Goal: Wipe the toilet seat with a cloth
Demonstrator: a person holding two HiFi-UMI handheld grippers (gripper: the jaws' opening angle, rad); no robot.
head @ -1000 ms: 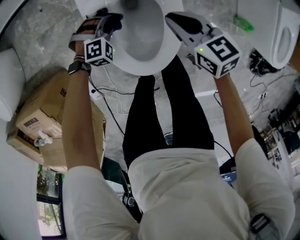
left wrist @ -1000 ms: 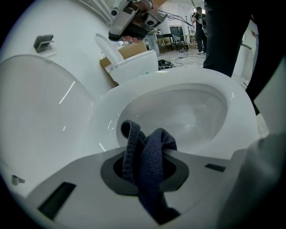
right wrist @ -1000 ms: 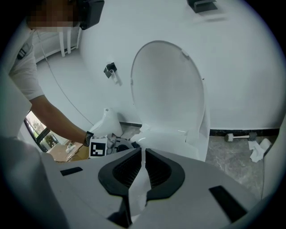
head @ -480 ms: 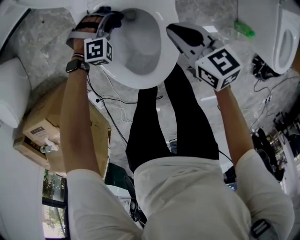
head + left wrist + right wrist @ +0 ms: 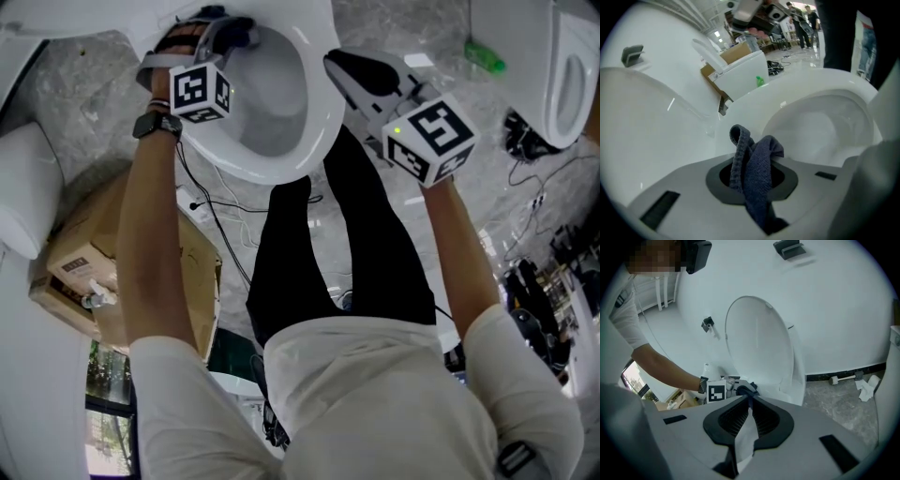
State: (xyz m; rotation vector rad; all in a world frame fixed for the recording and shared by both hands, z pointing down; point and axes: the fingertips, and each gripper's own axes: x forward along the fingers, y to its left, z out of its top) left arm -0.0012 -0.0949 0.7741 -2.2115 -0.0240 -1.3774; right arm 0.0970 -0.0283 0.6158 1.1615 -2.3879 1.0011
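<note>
The white toilet seat (image 5: 323, 103) lies down over the bowl at the top of the head view, and its lid (image 5: 759, 348) stands raised against the wall. My left gripper (image 5: 234, 28) is at the seat's back left, shut on a dark blue cloth (image 5: 759, 168) that bunches out past its tips just above the rim (image 5: 801, 86). My right gripper (image 5: 342, 64) hangs off the seat's right side, above the floor and apart from the seat. Its pads (image 5: 766, 420) stand nearly together with only a thin pale sliver between them, and no object shows in them.
A cardboard box (image 5: 103, 253) and loose cables (image 5: 216, 216) lie on the floor to the left. A second toilet (image 5: 562, 66) and a green bottle (image 5: 486, 52) are at the right. Crumpled paper (image 5: 867, 387) lies by the wall. My legs (image 5: 319, 244) stand before the bowl.
The left gripper has carried the cloth along the seat's left side toward the back. The right gripper has shifted slightly and stayed shut.
</note>
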